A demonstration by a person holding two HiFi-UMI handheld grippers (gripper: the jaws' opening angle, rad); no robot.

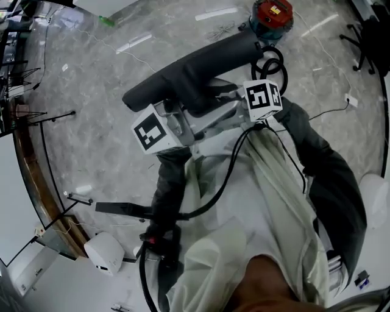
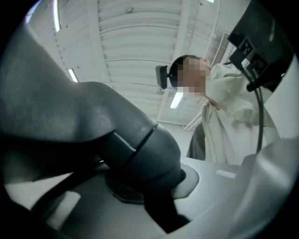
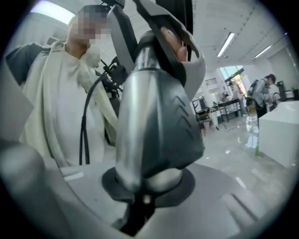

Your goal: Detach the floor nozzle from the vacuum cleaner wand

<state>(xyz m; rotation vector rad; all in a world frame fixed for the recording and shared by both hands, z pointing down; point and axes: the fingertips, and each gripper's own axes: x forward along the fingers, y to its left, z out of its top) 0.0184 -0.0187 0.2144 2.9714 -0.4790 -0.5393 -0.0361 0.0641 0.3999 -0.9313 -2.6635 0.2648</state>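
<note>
The dark floor nozzle (image 1: 195,67) is lifted off the floor and lies slantwise between my two grippers. In the head view my left gripper (image 1: 173,108) meets it from below left, beside its marker cube. In the left gripper view the nozzle's dark rounded body (image 2: 107,135) fills the jaws, and the left gripper (image 2: 149,198) is shut on it. My right gripper (image 1: 230,97) comes in from the right. In the right gripper view it (image 3: 140,198) is shut on a silver and dark ribbed neck piece (image 3: 154,126). I cannot pick out the wand on its own.
A red vacuum canister (image 1: 273,15) stands on the marble floor beyond the nozzle, with black hose loops (image 1: 271,64) beside it. A black cable (image 1: 225,183) hangs across the person's pale coat. A white device (image 1: 105,251) sits at lower left. People and tables (image 3: 261,93) stand far off.
</note>
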